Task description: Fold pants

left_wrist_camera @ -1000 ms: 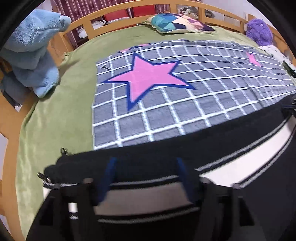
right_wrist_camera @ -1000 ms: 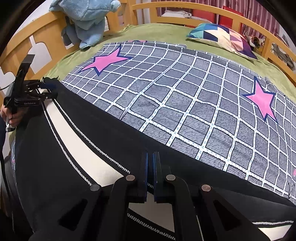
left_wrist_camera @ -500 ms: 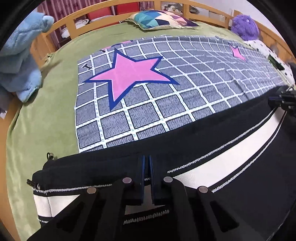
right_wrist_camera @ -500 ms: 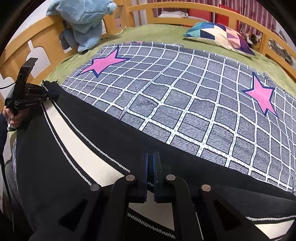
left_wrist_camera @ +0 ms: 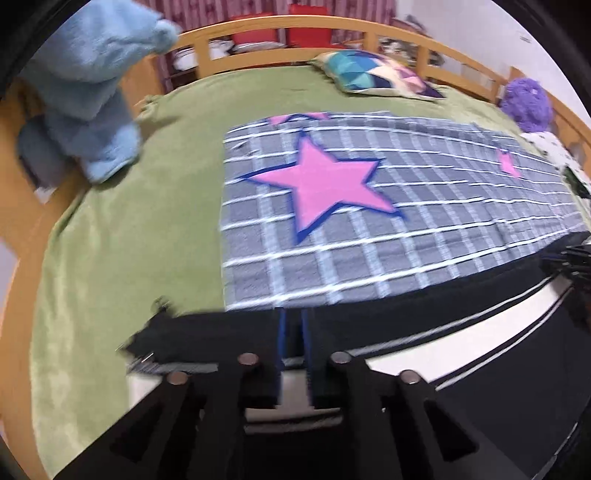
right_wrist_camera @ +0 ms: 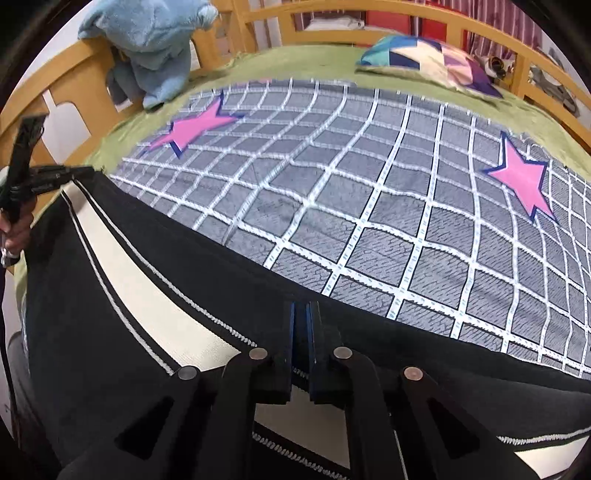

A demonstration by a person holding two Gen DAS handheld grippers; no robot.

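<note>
Two grippers were in play, both clamped onto the same pair of pants.

Left wrist view first, and it was pretty blurry. The left gripper (left_wrist_camera: 293, 332) had its jaws pinched together on the black edge of the pants (left_wrist_camera: 461, 317), right at the end where a cream stripe (left_wrist_camera: 480, 325) ran between thin white lines. The pants stretched off to the right along the near side of the bed, lying partly over a grey grid blanket (left_wrist_camera: 443, 206) with a big pink star (left_wrist_camera: 325, 184). Green sheet (left_wrist_camera: 129, 251) underneath, a blue plush (left_wrist_camera: 88, 99) slumped on the wooden rail (left_wrist_camera: 332, 27) at the left, a patterned pillow (left_wrist_camera: 376, 75) at the far end, and a purple plush (left_wrist_camera: 528, 103) in the far right corner. The right gripper (left_wrist_camera: 569, 258) showed at the right edge, too smeared to read.

Right wrist view was sharper. The right gripper (right_wrist_camera: 303, 328) had its jaws squeezed nearly shut on the pants (right_wrist_camera: 92, 332) edge, next to the cream stripe (right_wrist_camera: 147, 280). The fabric ran left to the left gripper (right_wrist_camera: 79, 171), held in a hand (right_wrist_camera: 14, 229). The blanket (right_wrist_camera: 332, 192) lay beyond with two stars (right_wrist_camera: 195, 127), the blue plush (right_wrist_camera: 155, 44) on the rail (right_wrist_camera: 66, 74), the pillow (right_wrist_camera: 432, 61) at the back.
</note>
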